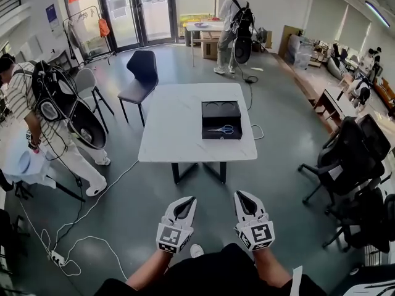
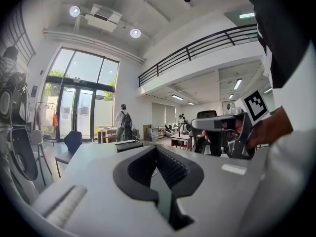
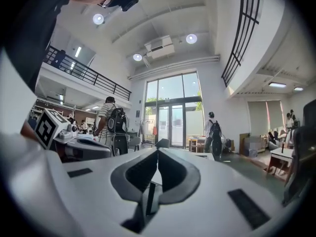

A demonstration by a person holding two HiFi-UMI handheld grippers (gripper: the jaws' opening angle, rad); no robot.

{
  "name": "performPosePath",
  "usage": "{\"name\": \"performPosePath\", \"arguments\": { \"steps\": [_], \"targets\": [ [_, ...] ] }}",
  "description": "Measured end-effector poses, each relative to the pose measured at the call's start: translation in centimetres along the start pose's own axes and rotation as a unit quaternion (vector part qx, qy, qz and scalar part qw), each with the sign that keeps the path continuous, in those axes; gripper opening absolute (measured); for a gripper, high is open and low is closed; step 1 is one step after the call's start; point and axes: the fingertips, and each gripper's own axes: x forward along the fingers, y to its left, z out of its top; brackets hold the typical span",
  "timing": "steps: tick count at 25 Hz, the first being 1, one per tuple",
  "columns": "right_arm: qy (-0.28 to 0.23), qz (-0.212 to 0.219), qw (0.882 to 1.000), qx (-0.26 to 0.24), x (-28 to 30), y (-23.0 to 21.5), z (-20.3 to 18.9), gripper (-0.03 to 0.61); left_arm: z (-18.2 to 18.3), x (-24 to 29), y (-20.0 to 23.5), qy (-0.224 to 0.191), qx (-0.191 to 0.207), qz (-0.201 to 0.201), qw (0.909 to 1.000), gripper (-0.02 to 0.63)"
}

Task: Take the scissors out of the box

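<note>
Blue-handled scissors (image 1: 222, 129) are lying in the black box (image 1: 221, 111) at twelve o'clock on the desk (image 1: 173, 122) — the left gripper (image 1: 184, 203) and right gripper (image 1: 245, 200) are hovering well short, fingers pressed together, empty.

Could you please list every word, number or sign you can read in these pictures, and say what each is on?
No readable word or number shows in any view.
Blue wall sign beside the glass doors: too small to read.
Marker cube on the left gripper and the one on the right gripper: black-and-white square patterns only, no words.
Black box on the table: no label visible.
</note>
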Motion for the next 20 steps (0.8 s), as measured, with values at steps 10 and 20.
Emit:
{"name": "performPosePath", "arguments": {
  "steps": [10, 20],
  "targets": [
    [0.014, -0.009, 0.999, 0.033, 0.3, -2.8, -1.1, 0.008, -0.2, 2.4, -1.0, 0.012, -0.024, -0.006, 0.9996, 0.009],
    [0.002, 0.028, 0.999, 0.032, 2.7, -7.4, -0.6, 0.008, 1.7, 8.4, -1.0, 0.005, -0.025, 0.016, 0.9996, 0.009]
  ]
}}
